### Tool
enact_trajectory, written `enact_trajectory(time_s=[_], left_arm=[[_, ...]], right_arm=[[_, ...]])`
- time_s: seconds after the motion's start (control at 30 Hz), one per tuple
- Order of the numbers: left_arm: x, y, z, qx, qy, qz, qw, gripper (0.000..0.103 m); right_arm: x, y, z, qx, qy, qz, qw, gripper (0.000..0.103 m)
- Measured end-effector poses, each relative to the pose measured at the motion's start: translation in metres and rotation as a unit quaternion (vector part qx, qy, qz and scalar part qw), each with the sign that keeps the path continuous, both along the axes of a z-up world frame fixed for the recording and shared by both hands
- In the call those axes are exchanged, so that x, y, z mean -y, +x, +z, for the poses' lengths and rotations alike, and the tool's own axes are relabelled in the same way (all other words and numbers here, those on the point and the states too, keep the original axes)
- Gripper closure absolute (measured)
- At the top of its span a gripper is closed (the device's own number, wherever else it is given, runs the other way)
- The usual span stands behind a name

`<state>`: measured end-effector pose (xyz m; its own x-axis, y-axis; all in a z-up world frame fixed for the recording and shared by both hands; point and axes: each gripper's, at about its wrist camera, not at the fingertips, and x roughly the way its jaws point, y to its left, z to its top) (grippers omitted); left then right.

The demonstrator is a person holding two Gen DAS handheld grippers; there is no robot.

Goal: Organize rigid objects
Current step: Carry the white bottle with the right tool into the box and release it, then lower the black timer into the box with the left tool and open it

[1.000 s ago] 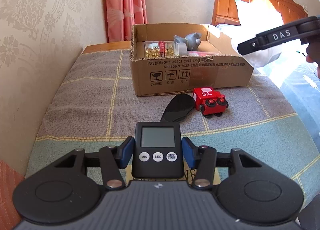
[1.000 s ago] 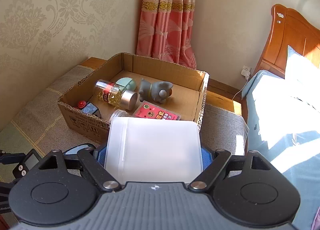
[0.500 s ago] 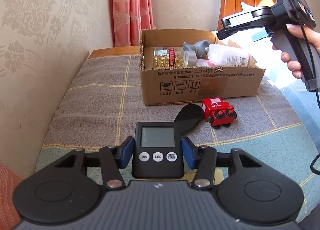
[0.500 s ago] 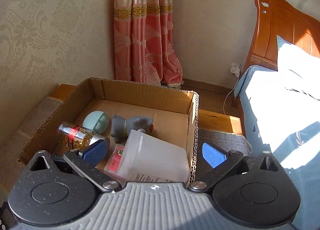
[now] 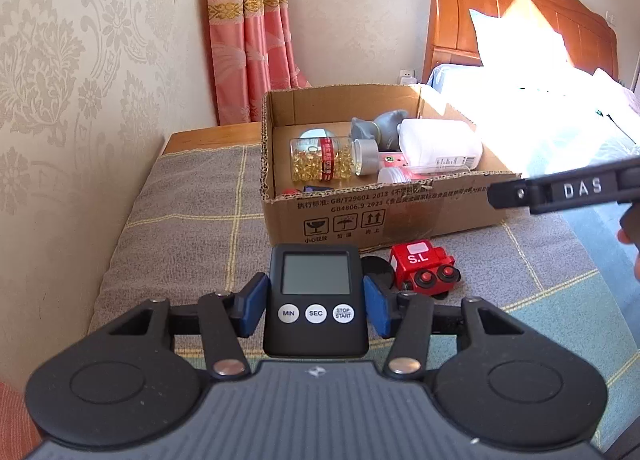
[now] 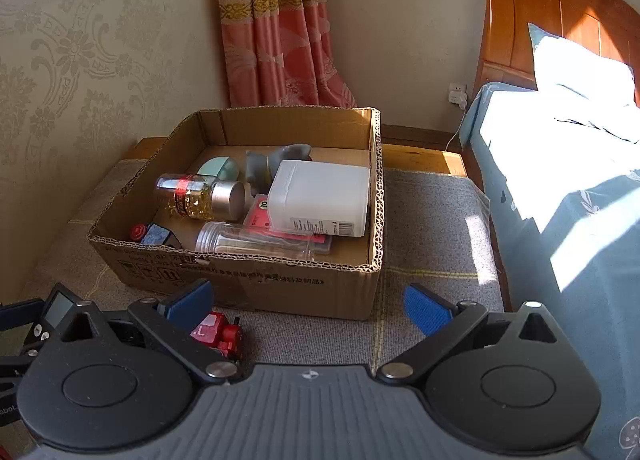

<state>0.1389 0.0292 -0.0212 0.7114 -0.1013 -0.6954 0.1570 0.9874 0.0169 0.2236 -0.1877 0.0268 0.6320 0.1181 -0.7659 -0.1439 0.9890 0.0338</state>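
My left gripper (image 5: 316, 302) is shut on a black digital timer (image 5: 316, 296), held above the checked blanket in front of the cardboard box (image 5: 400, 216). My right gripper (image 6: 308, 302) stands open and empty, just short of the box's near wall (image 6: 280, 284). A white plastic container (image 6: 320, 198) lies inside the box against its right wall, on a pink card. A red toy train (image 5: 422, 268) sits on the blanket before the box, beside a black oval object (image 5: 376, 266). In the left wrist view the right gripper's arm (image 5: 568, 190) reaches in from the right.
The box also holds a capsule bottle (image 6: 200, 198), a clear jar (image 6: 256, 240), a grey figurine (image 6: 276, 160), a mint round object (image 6: 218, 168) and a small blue-and-red toy (image 6: 154, 234). A wallpapered wall is on the left, a curtain (image 6: 280, 32) behind, a bed (image 6: 560, 164) on the right.
The right gripper opened and left the white container in the box, then drew back toward the near side. The left gripper rose with the timer, bringing the box interior into view.
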Motion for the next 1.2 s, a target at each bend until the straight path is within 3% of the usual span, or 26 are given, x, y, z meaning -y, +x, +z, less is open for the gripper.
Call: enact_trajectory(time_s=[0.33, 0.5, 0.93, 1.07, 1.2], left_arm=[[0.027, 0.054, 0.033, 0.014, 0.023, -0.022, 0.9994, 0.052], [0.038, 0.099, 0.043, 0.012, 0.023, -0.031, 0.9992, 0.052], [0.058, 0.213, 0.010, -0.027, 0.059, -0.010, 0.9979, 0.051], [0.055, 0.224, 0.008, -0.011, 0.072, 0.022, 0.9971, 0.015], [0.048, 0.214, 0.019, 0.010, 0.064, 0.026, 0.9975, 0.008]], right_arm=[[0.005, -0.031, -0.017, -0.043, 0.006, -0.005, 0.999, 0.000], [0.011, -0.035, -0.016, -0.039, 0.012, -0.003, 0.999, 0.000], [0.022, -0.029, -0.021, -0.041, 0.024, -0.005, 0.999, 0.000], [0.023, -0.028, -0.023, -0.044, 0.023, -0.006, 0.999, 0.000], [0.022, -0.028, -0.022, -0.041, 0.024, -0.005, 0.999, 0.000]])
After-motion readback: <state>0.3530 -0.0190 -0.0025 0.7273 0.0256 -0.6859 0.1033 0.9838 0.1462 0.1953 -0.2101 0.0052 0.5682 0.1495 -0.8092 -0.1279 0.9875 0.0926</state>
